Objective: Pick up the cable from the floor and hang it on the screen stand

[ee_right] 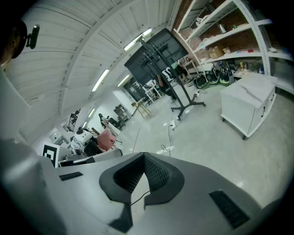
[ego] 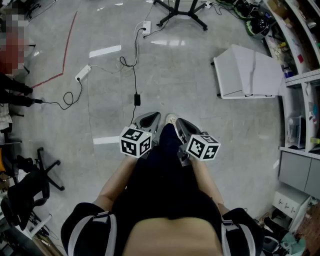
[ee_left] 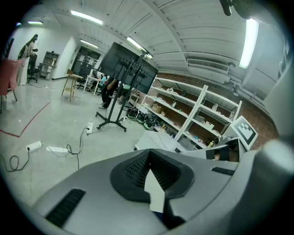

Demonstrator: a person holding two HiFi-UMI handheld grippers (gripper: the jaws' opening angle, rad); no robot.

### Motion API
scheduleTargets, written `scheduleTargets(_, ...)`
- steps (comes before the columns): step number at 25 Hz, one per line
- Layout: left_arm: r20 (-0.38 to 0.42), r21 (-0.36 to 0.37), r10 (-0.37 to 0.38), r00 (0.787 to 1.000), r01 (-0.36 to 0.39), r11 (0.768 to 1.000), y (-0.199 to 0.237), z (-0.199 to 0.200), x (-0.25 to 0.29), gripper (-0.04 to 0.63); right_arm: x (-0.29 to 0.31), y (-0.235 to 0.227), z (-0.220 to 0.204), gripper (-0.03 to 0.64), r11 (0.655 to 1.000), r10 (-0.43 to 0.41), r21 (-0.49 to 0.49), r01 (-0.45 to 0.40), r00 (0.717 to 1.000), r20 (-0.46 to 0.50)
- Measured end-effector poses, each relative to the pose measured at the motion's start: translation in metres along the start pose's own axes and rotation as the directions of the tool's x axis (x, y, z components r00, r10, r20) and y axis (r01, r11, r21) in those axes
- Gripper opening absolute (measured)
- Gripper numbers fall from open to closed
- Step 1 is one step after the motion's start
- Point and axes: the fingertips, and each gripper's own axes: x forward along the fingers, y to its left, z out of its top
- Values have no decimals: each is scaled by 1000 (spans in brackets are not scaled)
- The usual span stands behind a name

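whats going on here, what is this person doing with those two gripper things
A person stands holding a left gripper and a right gripper out in front, both shut and holding nothing. The black cable lies on the floor just ahead of them, untouched. The screen stand it is meant to hang on is farther off, past the cable. The pickup has not yet begun.

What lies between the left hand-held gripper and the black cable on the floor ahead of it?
Only bare grey floor separates the left hand-held gripper from the cable, as the head view shows.
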Motion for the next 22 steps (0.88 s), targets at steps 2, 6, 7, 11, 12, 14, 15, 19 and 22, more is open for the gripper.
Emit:
scheduleTargets(2,1,3,-9,1000,9,1000,-4,0,3,8,-2,-2,5,23,1000,-3,-7,3,1000,12)
scheduleTargets(6,7,9,-5,1000,5,1000,-1,9,15,8,4,-8,22,23,999,-8,-32,9,1000,25)
scheduleTargets(7,10,8,0,1000,0,1000,1,14,20,8,8,-10,29,23,999,-3,-36,4,1000,31)
scheduleTargets(11,37,14,28,999,-29,999,17,43,45,8,27,-16,72,25,998,56,-40,-53,996,75)
scheduleTargets(12,46,17,37,998,-38,999,23,52,51,8,34,-16,83,25,997,72,-48,-68,994,79)
scheduleTargets(14,68,24,52,996,-53,998,33,72,63,8,47,-17,107,25,992,93,-89,-85,992,84)
scheduleTargets(15,80,28,58,995,-60,998,37,82,70,8,53,-18,119,25,989,101,-117,-90,991,89)
scheduleTargets(19,116,43,84,990,-89,995,52,116,97,8,75,-22,161,25,976,148,-177,-126,982,114)
scheduleTargets(22,126,46,97,987,-104,994,62,129,114,8,90,-29,178,26,973,163,-186,-139,979,121)
